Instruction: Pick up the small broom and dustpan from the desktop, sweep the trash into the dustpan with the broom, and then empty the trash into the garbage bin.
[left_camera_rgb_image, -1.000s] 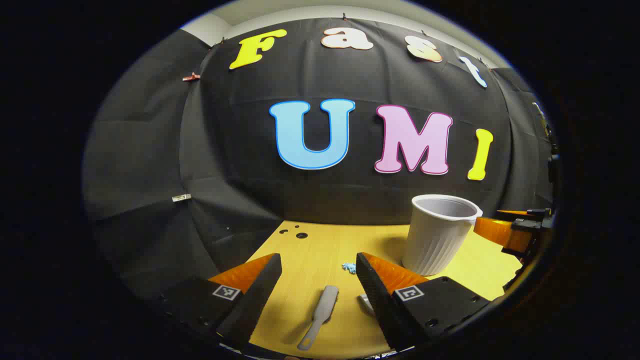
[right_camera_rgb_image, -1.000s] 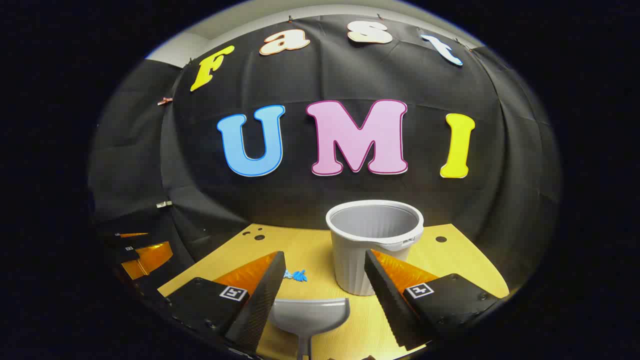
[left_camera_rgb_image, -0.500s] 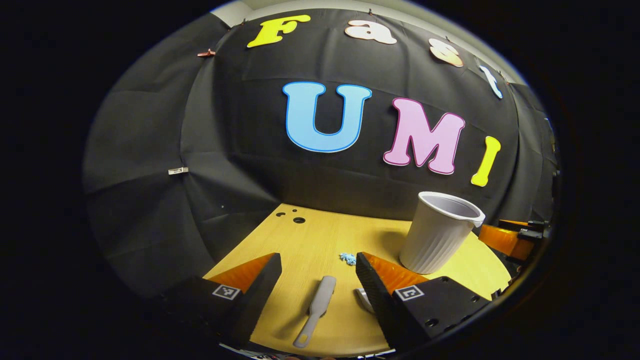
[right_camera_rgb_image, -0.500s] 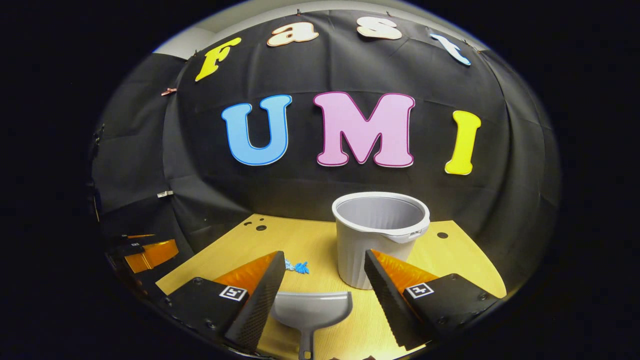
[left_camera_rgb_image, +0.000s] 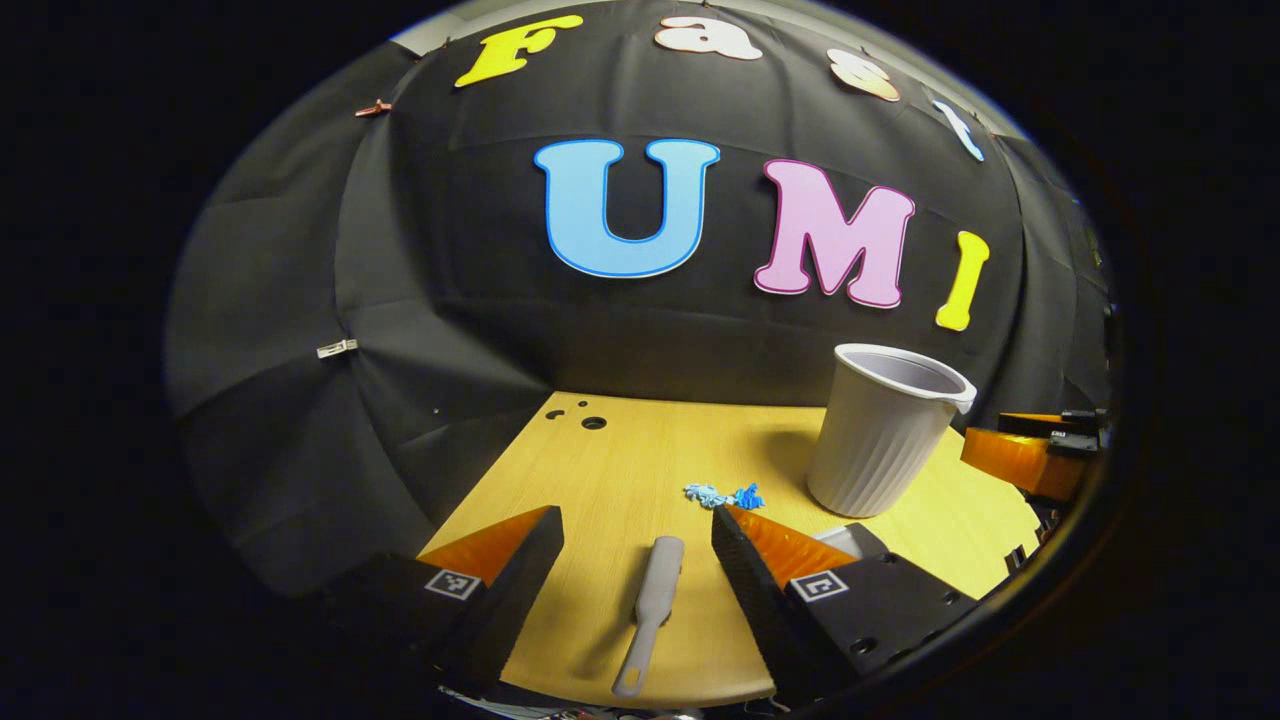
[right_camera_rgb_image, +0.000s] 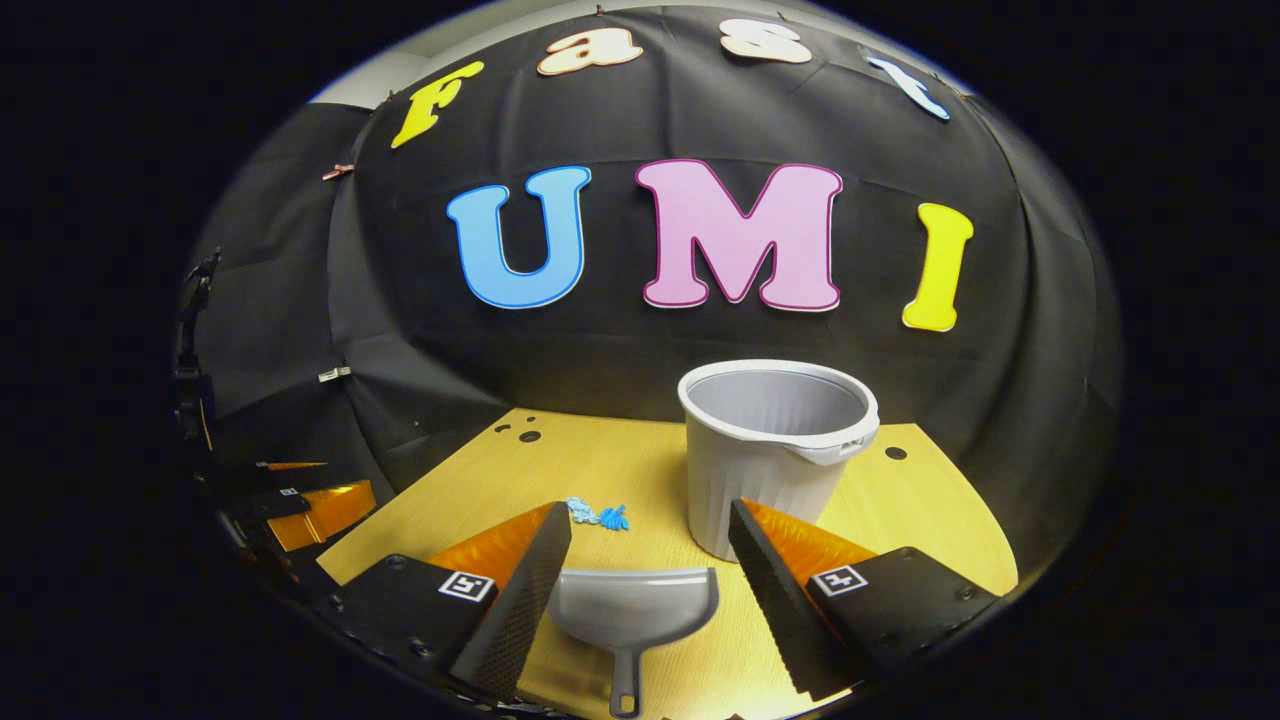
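Left claw (left_camera_rgb_image: 637, 555) spread w/ broom (left_camera_rgb_image: 650, 600) lying between its fingers; right claw (right_camera_rgb_image: 650, 555) spread around dustpan (right_camera_rgb_image: 632, 610). Neither gripped yet. Trash (left_camera_rgb_image: 722, 495) on bench (left_camera_rgb_image: 620, 470) just ahead, bin (right_camera_rgb_image: 775, 450) beyond. All steps left, I reckon.

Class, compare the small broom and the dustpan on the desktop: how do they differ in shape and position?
The small broom is long and narrow; the dustpan is a wide scoop with a short handle. The broom lies between the open left gripper fingers, the dustpan between the open right gripper fingers. Both are grey and lie flat, ungrasped.
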